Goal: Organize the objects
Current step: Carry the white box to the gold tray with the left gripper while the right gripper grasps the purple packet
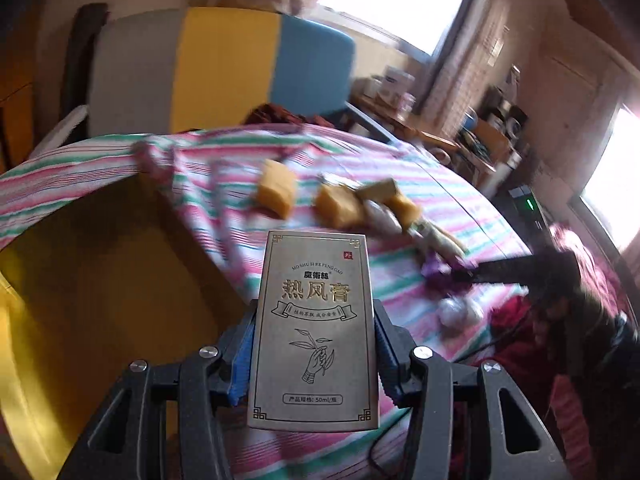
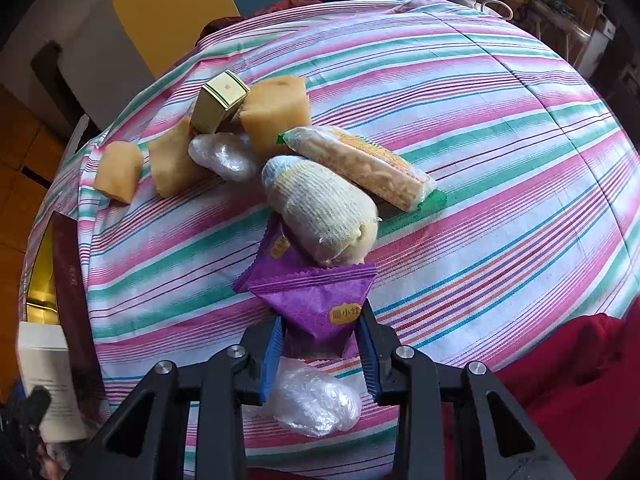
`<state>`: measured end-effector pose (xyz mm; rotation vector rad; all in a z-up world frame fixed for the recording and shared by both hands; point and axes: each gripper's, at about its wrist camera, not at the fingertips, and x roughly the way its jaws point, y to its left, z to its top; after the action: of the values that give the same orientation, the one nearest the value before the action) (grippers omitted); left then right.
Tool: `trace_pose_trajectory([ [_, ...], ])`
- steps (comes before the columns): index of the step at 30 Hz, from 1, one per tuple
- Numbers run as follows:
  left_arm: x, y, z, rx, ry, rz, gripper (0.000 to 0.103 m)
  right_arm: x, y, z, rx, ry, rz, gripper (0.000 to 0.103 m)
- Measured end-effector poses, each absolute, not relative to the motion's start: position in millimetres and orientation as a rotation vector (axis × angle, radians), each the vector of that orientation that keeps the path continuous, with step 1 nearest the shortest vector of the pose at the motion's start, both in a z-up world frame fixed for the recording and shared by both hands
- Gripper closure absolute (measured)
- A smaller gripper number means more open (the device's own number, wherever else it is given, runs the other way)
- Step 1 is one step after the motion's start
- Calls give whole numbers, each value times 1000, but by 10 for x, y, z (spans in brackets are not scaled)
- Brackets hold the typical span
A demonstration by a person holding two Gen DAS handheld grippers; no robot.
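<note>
My left gripper (image 1: 315, 306) is shut on a tall grey-tan carton (image 1: 314, 320) printed with gold Chinese characters, held upright above the striped cloth (image 1: 400, 280). My right gripper (image 2: 322, 314) points steeply down and is shut on a purple triangular snack packet (image 2: 316, 300). A second purple packet (image 2: 276, 248) lies just beyond it. Behind them lie a rolled knit glove (image 2: 320, 208), a long biscuit packet (image 2: 360, 164), three tan blocks (image 2: 276, 110), a small green-gold box (image 2: 220, 100) and a clear-wrapped lump (image 2: 224, 156). Another plastic-wrapped lump (image 2: 312, 400) lies under the right gripper.
A yellow-lined open container (image 1: 100, 280) sits at the cloth's left edge. In the right wrist view a maroon lid (image 2: 68, 280) and a white box (image 2: 44, 372) show there. Red fabric (image 2: 580, 360) lies at the near right. A colour-block chair back (image 1: 224, 72) stands behind.
</note>
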<state>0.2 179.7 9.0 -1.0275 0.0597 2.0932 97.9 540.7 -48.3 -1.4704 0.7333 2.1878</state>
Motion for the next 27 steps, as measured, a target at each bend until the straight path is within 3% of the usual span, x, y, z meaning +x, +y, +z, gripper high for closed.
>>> trace_pose_trajectory([
  [9,-999,615,10,-1256,-142,2439,52,939,5286,-430,-1463,665,2236,68],
  [16,-1628,118,-258,-1416,-237,2600,52,963,5286,-400,-1457,664,2253,68],
  [27,-2121,14,-628,-1524,-161,2722,52,876,5244,-421,-1450,667,2267,68],
])
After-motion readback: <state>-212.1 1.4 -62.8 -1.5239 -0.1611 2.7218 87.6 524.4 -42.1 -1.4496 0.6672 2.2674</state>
